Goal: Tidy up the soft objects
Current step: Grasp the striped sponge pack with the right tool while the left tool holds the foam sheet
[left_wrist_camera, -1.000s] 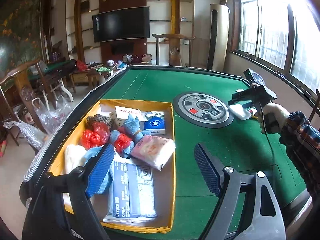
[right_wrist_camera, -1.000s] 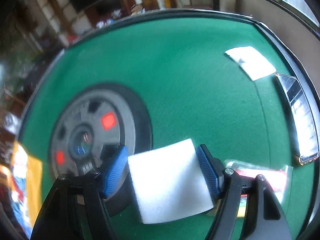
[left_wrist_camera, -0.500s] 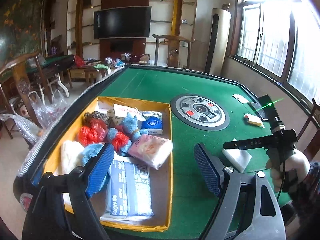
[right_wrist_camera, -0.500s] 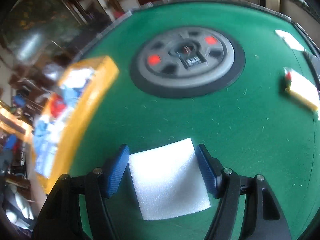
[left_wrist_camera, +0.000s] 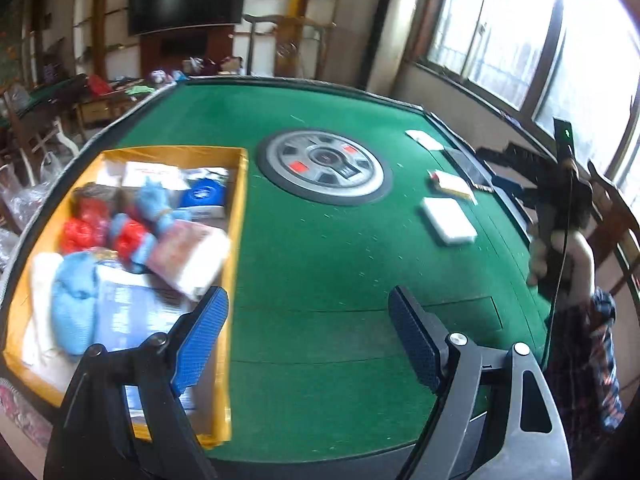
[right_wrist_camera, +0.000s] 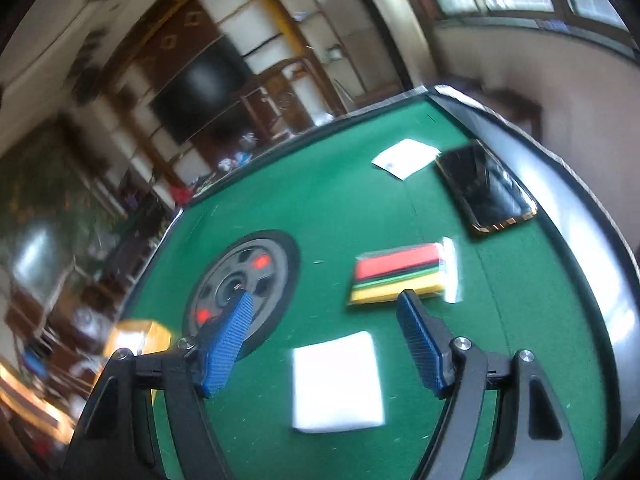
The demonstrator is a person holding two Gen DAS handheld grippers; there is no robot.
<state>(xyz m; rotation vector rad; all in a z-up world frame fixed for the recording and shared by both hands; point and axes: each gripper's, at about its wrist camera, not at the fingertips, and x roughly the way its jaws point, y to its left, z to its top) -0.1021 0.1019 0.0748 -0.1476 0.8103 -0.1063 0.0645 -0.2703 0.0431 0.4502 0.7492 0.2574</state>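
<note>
Green felt table, round grey dial set flush at its centre. At nine o'clock from the dial, a shallow yellow cardboard box crammed with soft goods: crinkled red bags, a fuzzy blue plush toy, a pink-and-white tissue pack, a folded blue cloth. At three o'clock from the dial, a white foam pad, square, flat and matte, lying free on the felt, clear of any pad. Beyond it, toward one o'clock, a wrapped stack of sponges in red, green and yellow layers, then a glossy black phone by the table's padded rim and a white card. Right gripper raised above the foam pad, ribbed blue fingers parted and widening, nothing between them but the pad lying below on the felt; half a second ago, the same pad sat clamped between those fingers. Left gripper low at six o'clock, jaws spread wide and empty, as before, now swung farther toward the table's middle. Plaid sleeve at the right edge.
</note>
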